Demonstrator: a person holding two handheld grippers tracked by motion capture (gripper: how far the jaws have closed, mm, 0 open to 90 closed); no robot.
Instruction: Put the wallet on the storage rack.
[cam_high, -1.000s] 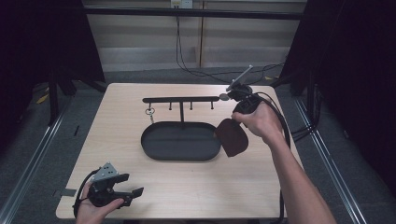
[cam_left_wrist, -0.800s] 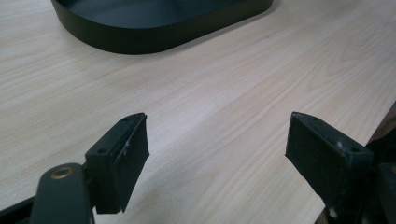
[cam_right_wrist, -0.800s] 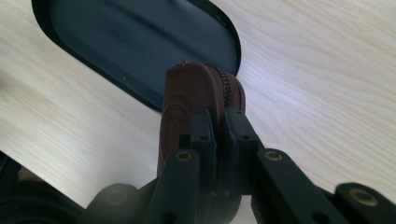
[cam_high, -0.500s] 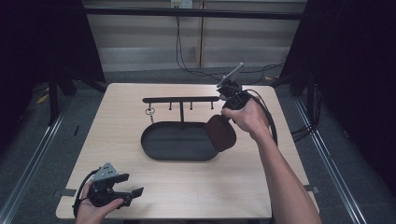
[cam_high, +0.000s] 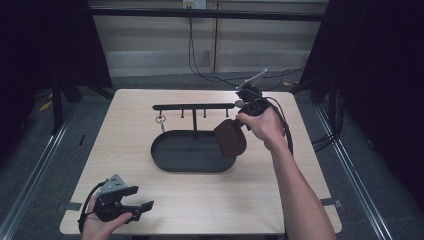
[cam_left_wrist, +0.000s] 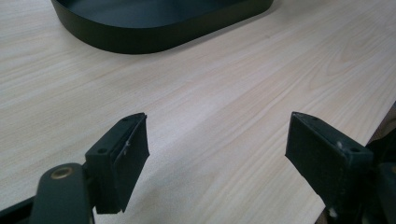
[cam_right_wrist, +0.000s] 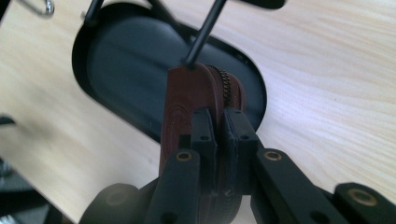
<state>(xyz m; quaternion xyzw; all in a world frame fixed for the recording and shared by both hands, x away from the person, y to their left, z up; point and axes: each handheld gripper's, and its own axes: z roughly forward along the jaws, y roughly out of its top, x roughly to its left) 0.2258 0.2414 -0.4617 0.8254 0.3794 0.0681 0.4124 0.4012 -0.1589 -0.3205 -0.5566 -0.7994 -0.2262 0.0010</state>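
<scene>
Brown zipped pouch (cam_right_wrist: 187, 107) clamped between the jaws of the right gripper (cam_right_wrist: 218, 135), which are pressed together on its edge; zipper teeth visible beside the right jaw. In the high view the pouch (cam_high: 230, 138) hangs over the right end of the black oval tray (cam_high: 172, 161), just under the hook rack (cam_high: 194, 106). Its top edge seems to touch a rack peg, contact unclear. Lower part of pouch hidden behind the jaws. Left gripper (cam_left_wrist: 217, 154) rests low over the bench (cam_left_wrist: 210, 93), near corner, jaws apart, nothing between
</scene>
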